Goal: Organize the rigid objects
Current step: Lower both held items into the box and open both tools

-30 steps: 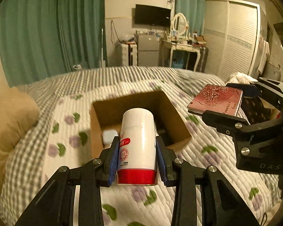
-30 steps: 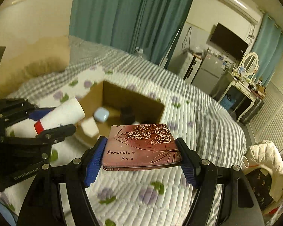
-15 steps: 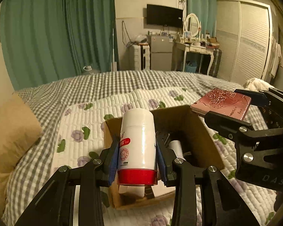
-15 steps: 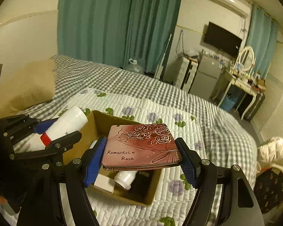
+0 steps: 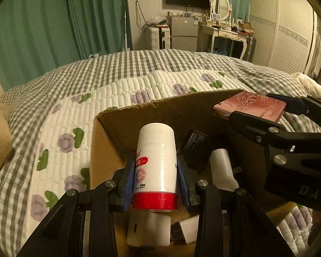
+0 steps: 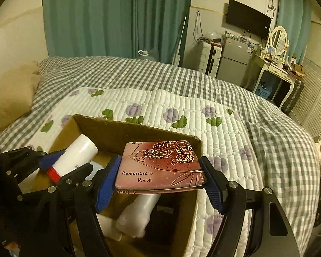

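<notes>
While both loads hang over the cardboard box (image 5: 160, 111), the step in hand looks like the drop-off. White bottle with red band (image 5: 155, 167) sits clamped in the left claw (image 5: 155, 184), pointing to 12 o'clock above the box interior. Pink "Romantic Rose" case (image 6: 160, 167) lies flat, pinched at its sides by the right claw (image 6: 160, 182), over the box's 3 o'clock side. Next move, by my reading: lower each, then release without striking the contents. Left view shows a dark gadget (image 5: 193, 139) at the far wall; right view hides it, but shows a white bottle (image 6: 139, 212) under the case. Box rests on the quilted bed (image 6: 203, 107).
</notes>
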Motion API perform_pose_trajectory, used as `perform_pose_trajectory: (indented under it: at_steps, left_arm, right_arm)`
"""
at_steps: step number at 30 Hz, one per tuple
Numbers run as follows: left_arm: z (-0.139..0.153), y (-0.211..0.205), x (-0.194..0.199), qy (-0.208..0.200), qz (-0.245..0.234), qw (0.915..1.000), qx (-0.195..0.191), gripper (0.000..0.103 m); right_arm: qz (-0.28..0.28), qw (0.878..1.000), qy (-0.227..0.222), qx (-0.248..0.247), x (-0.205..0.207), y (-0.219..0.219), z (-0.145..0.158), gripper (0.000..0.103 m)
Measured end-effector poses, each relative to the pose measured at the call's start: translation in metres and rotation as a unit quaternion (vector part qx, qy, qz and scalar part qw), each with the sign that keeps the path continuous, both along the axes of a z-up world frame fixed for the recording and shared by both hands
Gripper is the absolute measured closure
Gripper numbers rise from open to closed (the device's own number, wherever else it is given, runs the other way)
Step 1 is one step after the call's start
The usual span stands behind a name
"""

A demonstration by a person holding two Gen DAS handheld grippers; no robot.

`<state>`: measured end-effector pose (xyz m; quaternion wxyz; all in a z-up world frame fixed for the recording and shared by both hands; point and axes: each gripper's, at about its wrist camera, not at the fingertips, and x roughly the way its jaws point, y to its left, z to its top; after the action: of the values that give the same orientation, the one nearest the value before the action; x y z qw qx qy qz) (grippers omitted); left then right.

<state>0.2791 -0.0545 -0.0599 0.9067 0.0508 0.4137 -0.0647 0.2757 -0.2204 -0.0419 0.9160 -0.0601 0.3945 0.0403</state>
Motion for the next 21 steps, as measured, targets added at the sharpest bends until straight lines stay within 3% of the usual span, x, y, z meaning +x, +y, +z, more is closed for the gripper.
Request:
perform_pose_trajectory:
  at_steps: [5,10,11,16,21]
  left_arm:
    - [-0.008,-0.003,0.008,0.009,0.000,1.0000,0.000,0.066]
    - [-0.004,-0.004,0.007,-0.002,0.006,0.9999,0.011,0.043]
    - [-0.001,-0.003,0.005,-0.004,0.008,0.9999,0.010,0.043]
    - [0.024,0.003,-0.009,-0.023,0.017,0.9996,0.004,0.043]
    - [0.070,0.008,-0.037,-0.067,0.018,0.9976,0.003,0.043]
  right_arm:
    - [-0.006,1.000,0.001,0.011,0.015,-0.005,-0.014,0.030]
    - [-0.011,1.000,-0.003,0.028,0.015,-0.010,-0.011,0.028]
    - [-0.011,1.000,-0.005,0.027,0.013,-0.011,-0.007,0.028]
    - [-0.022,0.999,-0.032,0.023,-0.009,-0.014,0.028,0.027]
    - [-0.026,0.997,-0.068,0.028,-0.044,-0.014,0.074,0.027]
